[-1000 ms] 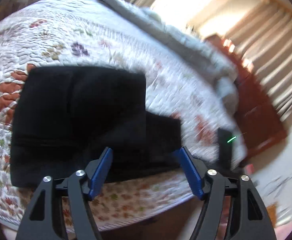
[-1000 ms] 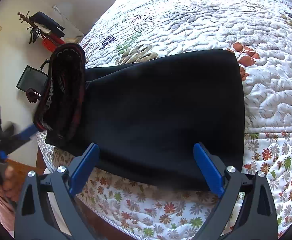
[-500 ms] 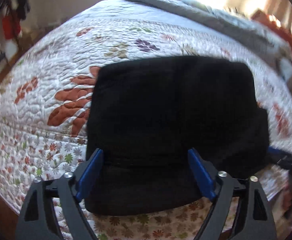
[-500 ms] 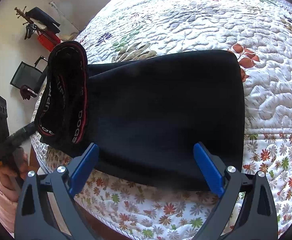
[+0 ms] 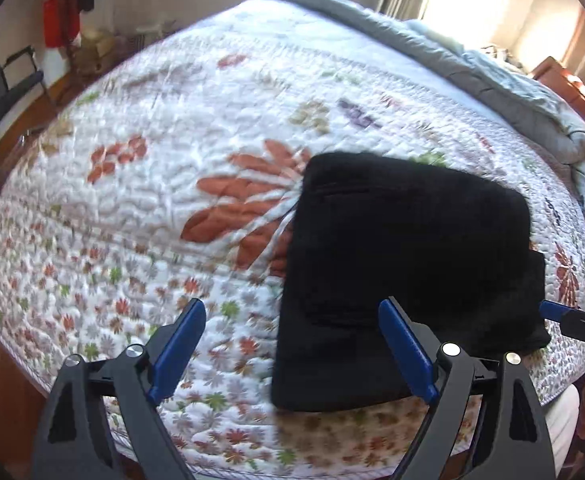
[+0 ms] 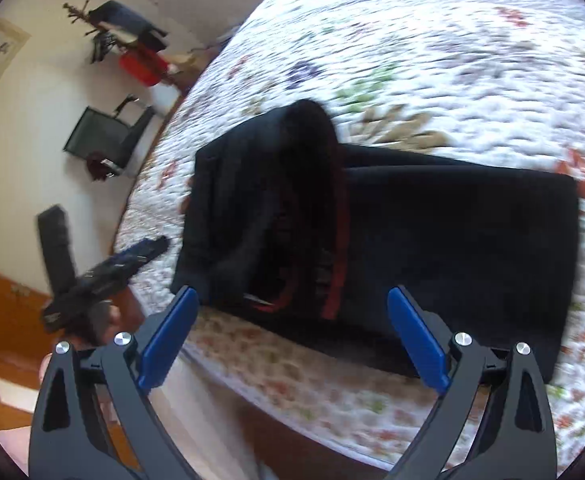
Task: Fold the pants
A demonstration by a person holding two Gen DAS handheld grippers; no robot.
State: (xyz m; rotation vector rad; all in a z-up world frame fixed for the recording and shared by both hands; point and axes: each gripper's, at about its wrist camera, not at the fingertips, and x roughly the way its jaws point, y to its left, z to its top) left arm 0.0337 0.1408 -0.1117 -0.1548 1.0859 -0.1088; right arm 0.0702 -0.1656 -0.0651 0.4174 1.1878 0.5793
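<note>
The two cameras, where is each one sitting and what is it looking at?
Left wrist view: sits on the left gripper, looking forward over the white flowered quilt at the folded black pants; its own open blue fingers show, and the person's hand at the right edge.
Right wrist view: sits on the right gripper, facing the pants' red-trimmed waistband end; its open fingers show, with the left gripper beyond.
Shared: the pants, the quilt and the black chair.
</note>
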